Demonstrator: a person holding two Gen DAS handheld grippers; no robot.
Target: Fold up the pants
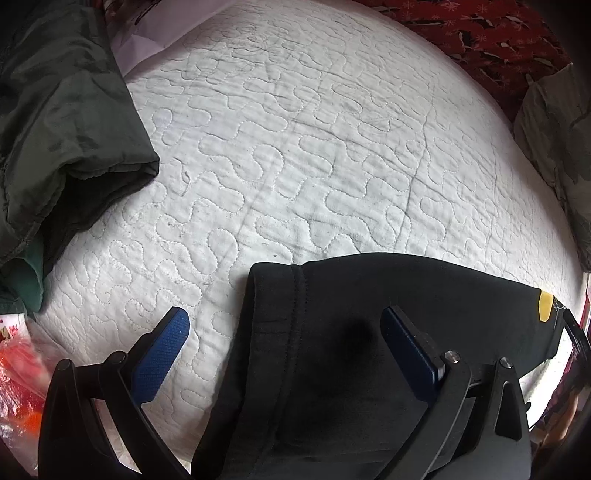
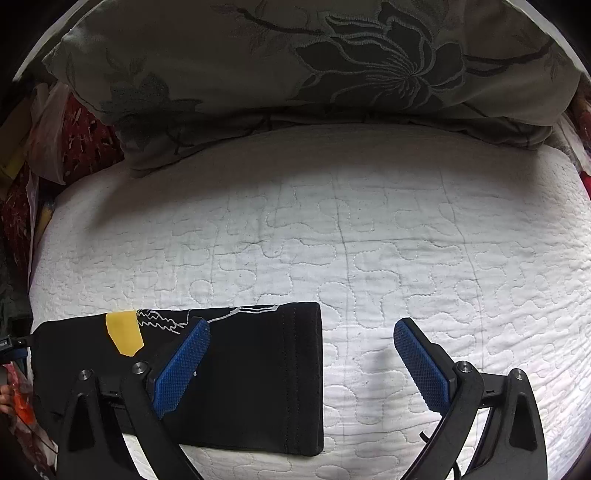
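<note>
Black pants (image 1: 332, 350): folded into a flat, compact rectangle, lying on the white quilted bed cover (image 1: 295, 147) near its front edge. Stitched hem band at one short end (image 2: 303, 369); yellow patch (image 2: 123, 332) and white line print (image 2: 162, 319) toward the other end. In the left wrist view the patch shows at the far right corner (image 1: 545, 305).

Left claw (image 1: 284, 339): spread wide, holding nothing. One blue textured pad (image 1: 159, 358) sits over bare quilt just beside the hem end of the pants; the other finger (image 1: 413, 354) sits over the black fabric. Whether either finger touches the cloth cannot be told.

Right claw (image 2: 301, 362): spread wide, holding nothing. One blue pad (image 2: 181, 369) lies over the pants near the white print; the other (image 2: 421, 365) is over bare quilt (image 2: 369, 240), apart from the garment. The hem edge falls between the two fingers.

Other items, left wrist view: dark green garment (image 1: 66, 129), crumpled, at the far left of the bed, well apart from the pants; red patterned fabric (image 1: 480, 33) along the far edge; clear plastic bag with orange contents (image 1: 18, 369) at the lower left.

Other items, right wrist view: grey pillow with embroidered flower (image 2: 314, 62) across the far end of the bed, well apart from the pants.
</note>
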